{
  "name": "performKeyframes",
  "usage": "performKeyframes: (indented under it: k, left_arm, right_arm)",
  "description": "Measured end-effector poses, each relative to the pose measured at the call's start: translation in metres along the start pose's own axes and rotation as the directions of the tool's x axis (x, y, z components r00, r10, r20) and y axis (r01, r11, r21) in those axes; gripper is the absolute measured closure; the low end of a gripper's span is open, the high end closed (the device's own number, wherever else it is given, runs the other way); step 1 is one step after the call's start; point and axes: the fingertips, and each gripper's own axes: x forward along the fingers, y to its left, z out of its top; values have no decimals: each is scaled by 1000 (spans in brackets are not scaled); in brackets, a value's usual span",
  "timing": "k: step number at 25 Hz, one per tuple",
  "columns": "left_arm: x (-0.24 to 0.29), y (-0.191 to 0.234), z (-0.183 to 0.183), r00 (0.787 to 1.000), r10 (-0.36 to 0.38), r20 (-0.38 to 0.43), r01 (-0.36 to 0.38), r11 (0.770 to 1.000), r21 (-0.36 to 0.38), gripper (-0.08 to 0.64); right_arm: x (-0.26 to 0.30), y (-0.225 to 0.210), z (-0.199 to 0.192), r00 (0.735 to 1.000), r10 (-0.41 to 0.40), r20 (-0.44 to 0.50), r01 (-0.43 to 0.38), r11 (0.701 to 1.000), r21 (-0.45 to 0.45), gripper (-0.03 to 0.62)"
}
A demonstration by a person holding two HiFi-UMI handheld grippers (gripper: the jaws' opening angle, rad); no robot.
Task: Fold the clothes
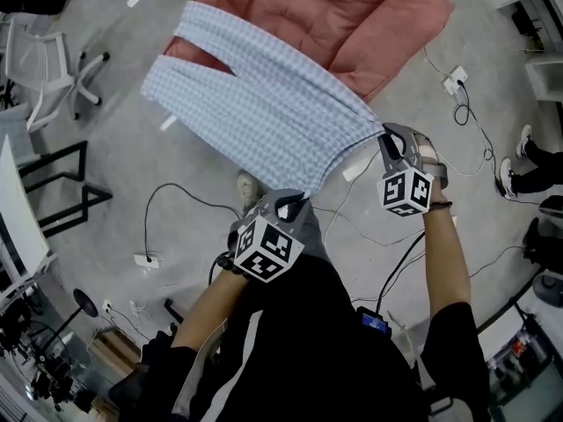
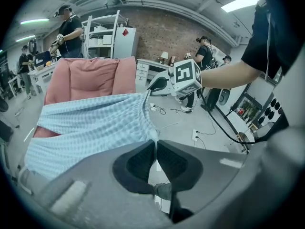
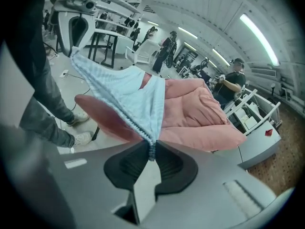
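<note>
Aloft, left claw (image 2: pixel 156 144) and right claw (image 3: pixel 151 150) each clamped on checked blue shorts (image 1: pixel 264 104) waistband; pink cushion (image 1: pixel 352 25) beneath.

No words, brand names or numbers can be read anywhere. The left claw (image 1: pixel 293 203) carries a white cube with black square code markers (image 1: pixel 264 249), and the right claw (image 1: pixel 387 136) carries a second white marker cube (image 1: pixel 405 192). Their faces show coded block patterns only, not letters. A small red diamond-shaped label (image 2: pixel 125 32) sits on a tall white cabinet (image 2: pixel 126 46) by the brick wall; any print on it is too small to make out.
</note>
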Motion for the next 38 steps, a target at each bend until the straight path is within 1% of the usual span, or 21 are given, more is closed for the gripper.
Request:
performKeyframes:
  k: [3, 7, 12, 20, 23, 27, 30, 31, 33, 34, 35, 37, 38]
  left_arm:
    - [9, -6, -4, 1000, -21, -13, 21, 1000, 2, 532]
    - [26, -14, -23, 998, -45, -53, 46, 999, 26, 532]
    - [56, -15, -54, 993, -78, -86, 79, 997, 4, 531]
    - [104, -25, -100, 984, -140, -111, 138, 990, -31, 531]
    - [119, -24, -112, 985, -133, -112, 129, 991, -39, 529]
    - [133, -17, -121, 987, -115, -113, 111, 993, -37, 525]
    - [141, -10, -126, 988, -109, -107, 103, 993, -61, 520]
    - [143, -10, -128, 988, -113, -109, 106, 992, -70, 514]
    - [145, -13, -132, 984, -131, -121, 122, 989, -81, 446]
    - [145, -16, -133, 982, -139, -127, 129, 988, -83, 416]
    - [144, -19, -133, 981, -144, -130, 134, 987, -84, 411]
    - [143, -24, -134, 979, -153, -133, 142, 986, -88, 391]
    - [143, -25, -134, 979, -155, -133, 144, 985, -91, 380]
  right_arm:
    - [6, 9, -12, 1000, 5, -29, -6, 998, -58, 541]
    - [18, 30, -21, 999, 12, -52, -19, 989, -144, 541]
    - [41, 52, -37, 996, 35, -85, -51, 979, -197, 541]
    - [73, 94, -67, 988, 68, -137, -98, 968, -232, 541]
    - [85, 102, -75, 987, 57, -151, -93, 966, -241, 540]
    - [97, 103, -68, 989, 53, -140, -84, 969, -232, 538]
    - [104, 105, -70, 989, 51, -138, -81, 971, -223, 536]
    - [106, 109, -72, 988, 58, -142, -87, 974, -210, 525]
    - [106, 118, -79, 984, 88, -158, -116, 978, -174, 460]
    - [104, 123, -83, 980, 107, -166, -134, 978, -157, 416]
    - [102, 128, -85, 977, 124, -174, -149, 979, -141, 392]
    - [97, 135, -88, 973, 145, -179, -167, 979, -113, 370]
    - [95, 137, -89, 973, 148, -178, -169, 980, -106, 370]
